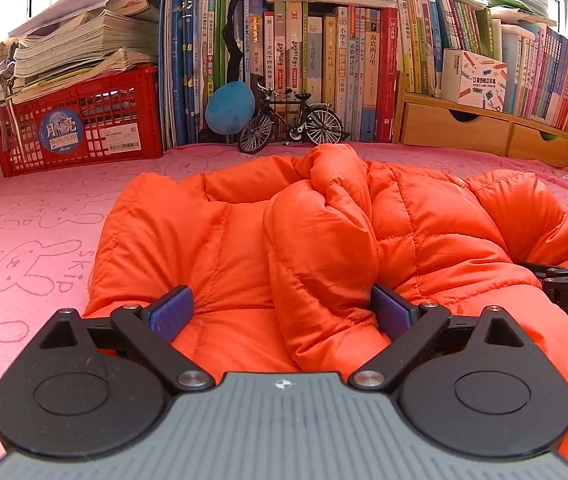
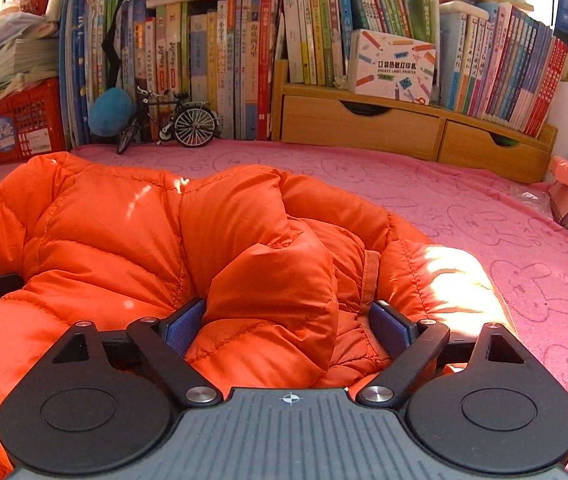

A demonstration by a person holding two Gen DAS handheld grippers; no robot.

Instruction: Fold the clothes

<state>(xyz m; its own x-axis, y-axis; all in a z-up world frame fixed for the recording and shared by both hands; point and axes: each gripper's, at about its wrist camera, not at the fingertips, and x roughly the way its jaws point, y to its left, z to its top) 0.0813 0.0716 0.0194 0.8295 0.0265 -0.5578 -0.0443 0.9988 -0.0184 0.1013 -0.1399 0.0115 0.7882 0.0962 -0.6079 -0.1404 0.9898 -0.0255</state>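
Orange puffer jacket lies bunched on pink rabbit-print cloth before the bookshelf. Left gripper jaws wide apart, a jacket fold between them, not clamped. Right gripper jaws wide too, puffy fold bulging between.

A pink cloth printed with rabbit outlines is covering the surface, and an orange puffer jacket is lying crumpled at its centre. At 12 o'clock a model bicycle is standing; a red crate is sitting at 10 o'clock, wooden drawers at 2 o'clock.
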